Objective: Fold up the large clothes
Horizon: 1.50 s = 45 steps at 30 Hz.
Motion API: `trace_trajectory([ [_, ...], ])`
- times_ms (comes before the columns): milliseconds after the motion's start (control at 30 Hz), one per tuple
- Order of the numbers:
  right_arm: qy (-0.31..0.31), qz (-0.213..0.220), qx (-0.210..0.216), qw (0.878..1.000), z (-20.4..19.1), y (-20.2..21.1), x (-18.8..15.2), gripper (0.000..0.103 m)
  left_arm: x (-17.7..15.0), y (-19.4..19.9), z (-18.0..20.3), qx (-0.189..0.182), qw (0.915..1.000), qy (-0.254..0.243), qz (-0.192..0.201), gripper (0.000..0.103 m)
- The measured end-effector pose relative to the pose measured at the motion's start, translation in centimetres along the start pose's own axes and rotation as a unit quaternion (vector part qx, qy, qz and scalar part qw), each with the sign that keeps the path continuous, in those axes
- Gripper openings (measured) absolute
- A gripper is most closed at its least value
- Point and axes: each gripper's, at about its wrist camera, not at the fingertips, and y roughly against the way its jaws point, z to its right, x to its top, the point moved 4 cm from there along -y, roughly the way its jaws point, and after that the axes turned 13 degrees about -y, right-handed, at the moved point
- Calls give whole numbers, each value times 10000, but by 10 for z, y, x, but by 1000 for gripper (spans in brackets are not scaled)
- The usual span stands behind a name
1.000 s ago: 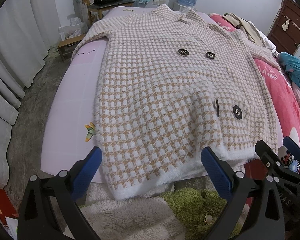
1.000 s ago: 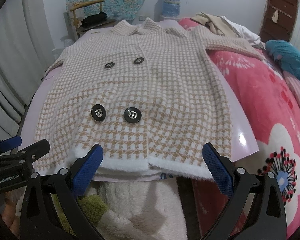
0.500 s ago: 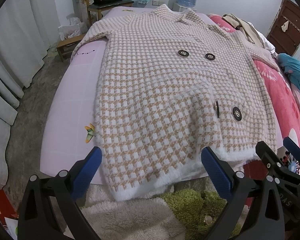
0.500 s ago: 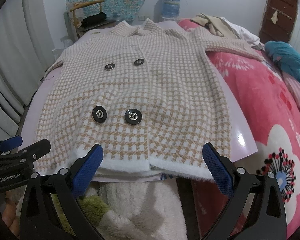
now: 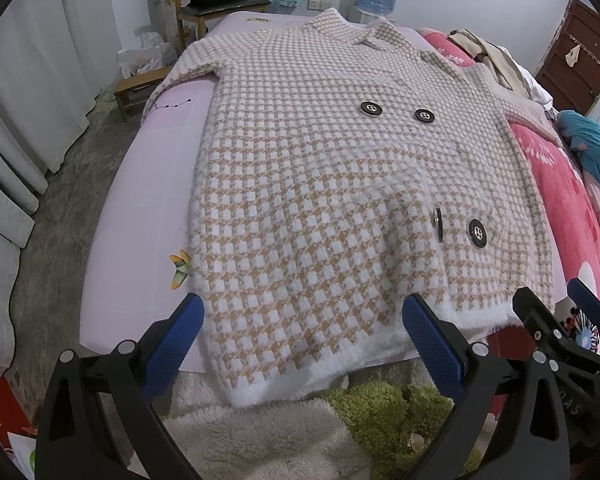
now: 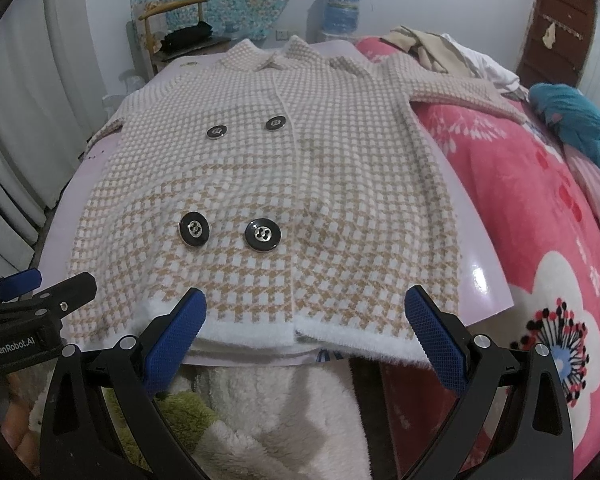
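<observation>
1. The left gripper (image 5: 300,344) hovered at the near edge of the bed, its blue-padded fingers (image 5: 172,344) spread wide and holding nothing, framing the left part of the coat's hem.
2. The right gripper (image 6: 306,340) hung just to its right at about the same height, jaws likewise wide apart and empty, the pads (image 6: 436,340) close above the fluffy hem without pinching it.
3. Each gripper showed at the side of the other's view, so the two sat near one another.
4. The coat (image 5: 332,200) was a fuzzy tan-and-white houndstooth piece with a white hem band and four black buttons (image 6: 262,235) in two pairs.
5. It lay flat, front up, on a pale pink sheet (image 5: 140,208), beside a red flowered blanket (image 6: 532,208) to the right.
6. Its long axis ran near to far: hem at the near edge, overhanging slightly, collar (image 6: 268,56) at the far end; one sleeve stretched right across the blanket.
</observation>
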Motion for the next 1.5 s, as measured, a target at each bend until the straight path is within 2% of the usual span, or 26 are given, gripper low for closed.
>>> trace_trajectory([
  [433,22,-46,-72,10000,-5,-4,3,95,0,-7,-2,-73,10000,-4,-25,98],
  [767,-105,133,-156,9997,-9,-9,13,95,11,-19,-5,79,9990,-440,77,98],
  [933,-96,360,-130,9992,-10,-11,27,95,22,-23,-18,232,9983,-462,286,98],
  [1133,148,691,42,9975,-22,-13,50,95,39,-24,-35,-28,9971,-321,685,98],
  [1300,382,870,326,9949,-44,-23,75,95,62,-24,-53,-527,9927,-38,1081,98],
  [1500,700,917,744,9905,-84,-46,104,95,93,-24,-82,-409,9897,174,1362,98],
])
